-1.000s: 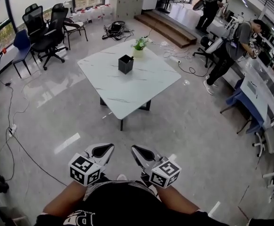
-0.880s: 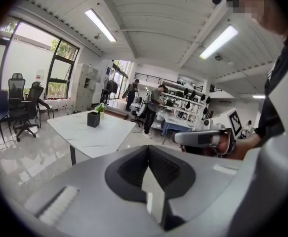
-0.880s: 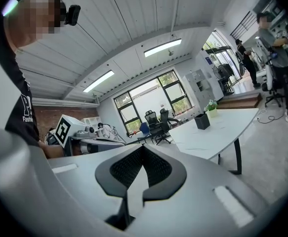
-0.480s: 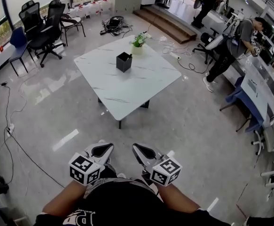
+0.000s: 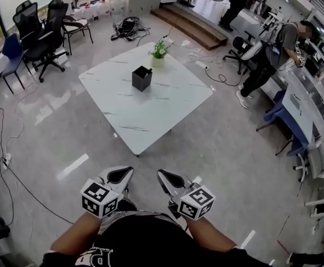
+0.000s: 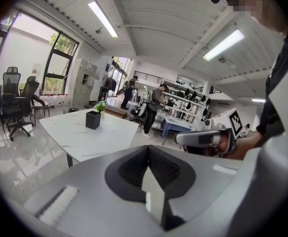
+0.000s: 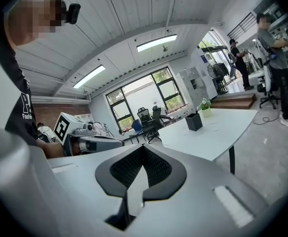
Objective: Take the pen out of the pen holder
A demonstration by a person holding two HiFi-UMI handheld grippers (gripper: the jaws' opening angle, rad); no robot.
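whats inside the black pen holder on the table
The pen holder stands far off on the white table. Its open top shows only darkness. Its walls cover the contents, so nothing inside can be made out from any view.

The pen holder [image 5: 141, 78] is black, the table [image 5: 150, 109] white with grey veins, the floor [image 5: 228, 149] grey.

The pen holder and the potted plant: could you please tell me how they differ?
The pen holder is black and boxy; the potted plant is green leaves in a pale pot. The pen holder stands nearer the middle of the table, the potted plant by its far edge. Both stand upright.
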